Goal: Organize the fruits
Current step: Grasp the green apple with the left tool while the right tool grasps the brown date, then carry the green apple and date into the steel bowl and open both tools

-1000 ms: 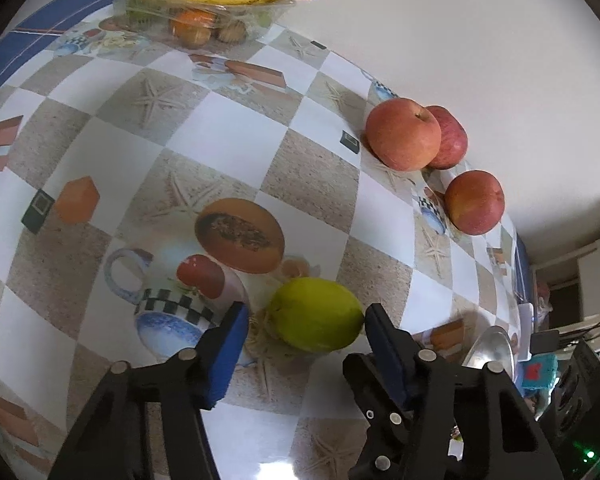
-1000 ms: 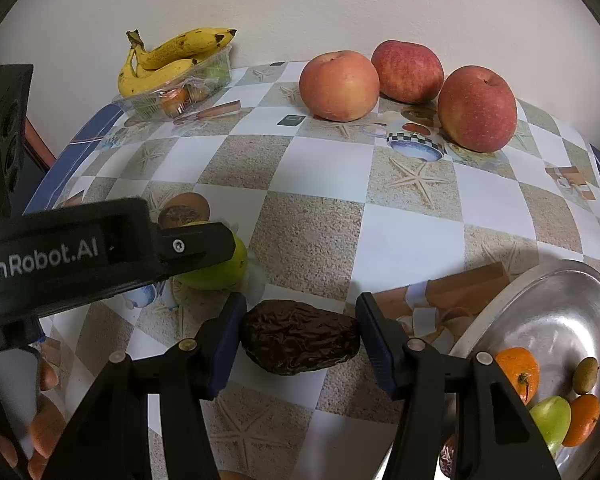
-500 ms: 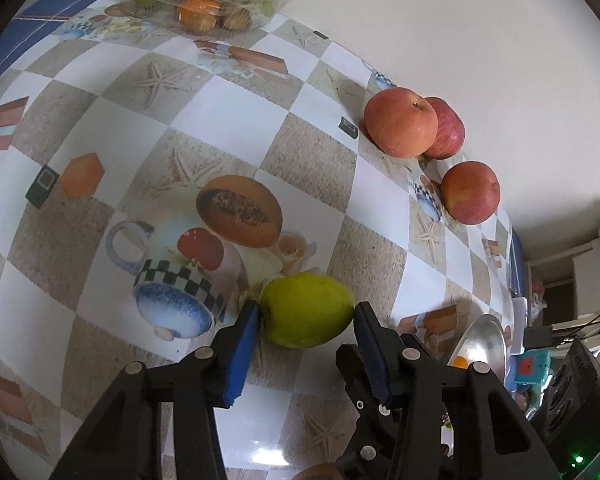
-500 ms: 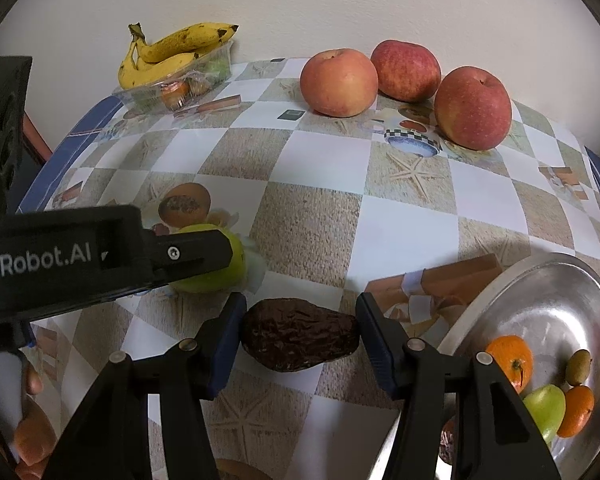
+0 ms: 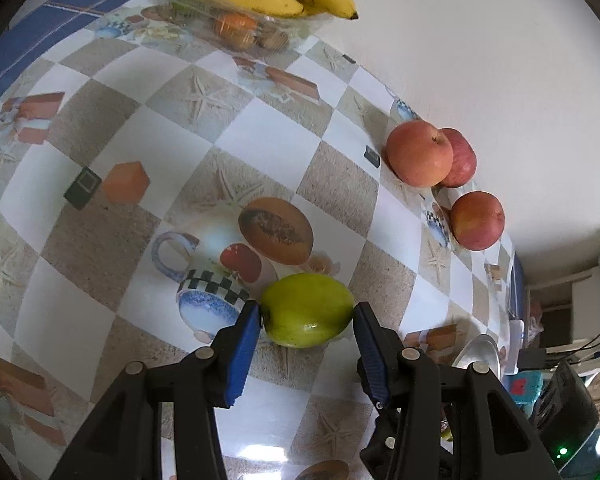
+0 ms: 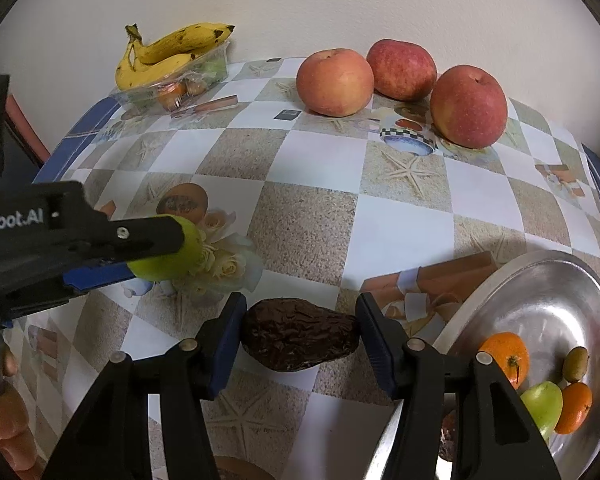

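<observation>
My left gripper (image 5: 306,316) is shut on a green fruit (image 5: 307,310), with both blue pads against its sides; it also shows in the right wrist view (image 6: 168,254) behind the left gripper's finger. My right gripper (image 6: 300,336) is shut on a dark wrinkled avocado (image 6: 300,338) and holds it just above the checkered tablecloth. Three red apples (image 6: 334,80) sit near the wall. A silver bowl (image 6: 556,292) at the right holds small oranges and green fruits.
A clear plastic tray (image 6: 180,84) with bananas (image 6: 172,54) on top stands at the back left by the wall. The table edge with a blue border (image 6: 80,136) runs along the left. Shelving and cables lie off the table's far right end (image 5: 572,336).
The left gripper's pads have closed onto the green fruit, which was loose between them a second ago. The right gripper has lifted slightly with the avocado still in it.
</observation>
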